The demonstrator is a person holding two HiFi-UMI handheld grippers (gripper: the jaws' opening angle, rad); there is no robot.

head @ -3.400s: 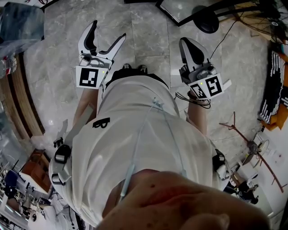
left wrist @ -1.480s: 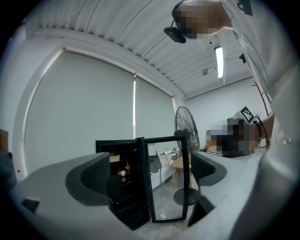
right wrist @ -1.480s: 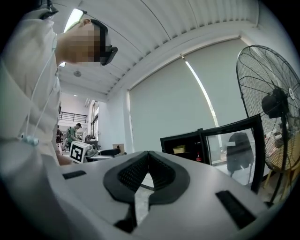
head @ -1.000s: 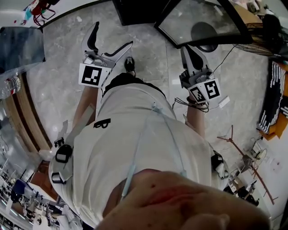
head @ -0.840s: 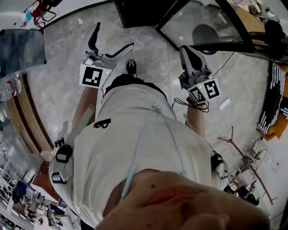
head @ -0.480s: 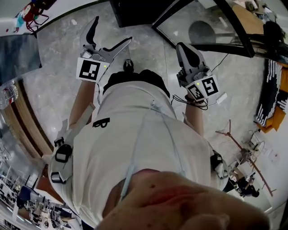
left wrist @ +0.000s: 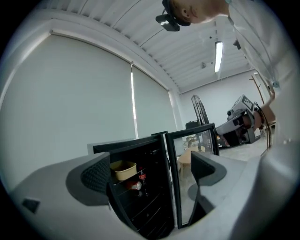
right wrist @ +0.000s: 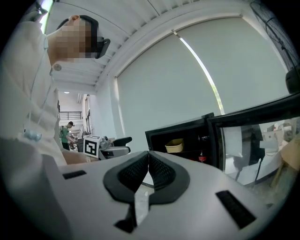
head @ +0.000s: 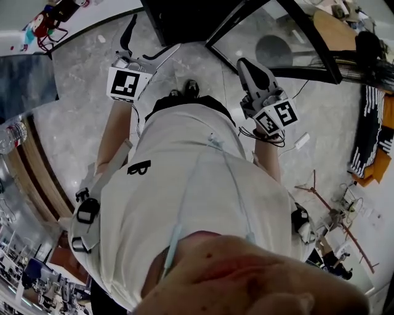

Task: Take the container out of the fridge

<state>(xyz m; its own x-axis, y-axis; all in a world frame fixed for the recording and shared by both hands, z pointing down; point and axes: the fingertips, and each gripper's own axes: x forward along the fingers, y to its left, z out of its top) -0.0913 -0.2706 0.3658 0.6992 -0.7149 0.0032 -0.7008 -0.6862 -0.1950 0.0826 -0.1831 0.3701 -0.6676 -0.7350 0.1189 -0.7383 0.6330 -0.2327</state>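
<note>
A small black fridge (left wrist: 140,206) stands ahead on the floor with its glass door (left wrist: 193,178) swung open to the right. A tan container (left wrist: 123,169) sits on its top shelf, with a cola bottle (left wrist: 141,176) and a red can (left wrist: 133,185) just below. The right gripper view shows the same tan container (right wrist: 175,146) inside the fridge (right wrist: 187,140). My left gripper (head: 148,40) is open, empty and some way short of the fridge (head: 175,15). My right gripper (head: 247,65) is shut on nothing, in front of the open door (head: 271,37).
Grey marble floor (head: 74,123) lies underfoot. A wooden bench edge (head: 31,166) runs along the left. Cables, a power strip (head: 301,140) and a coat stand (head: 323,197) lie to the right. Another person (right wrist: 64,133) stands far behind at a workbench.
The person has stepped closer to the fridge, so the fridge and its open door now fill the top of the head view. Both grippers moved forward with it; their jaws are unchanged.
</note>
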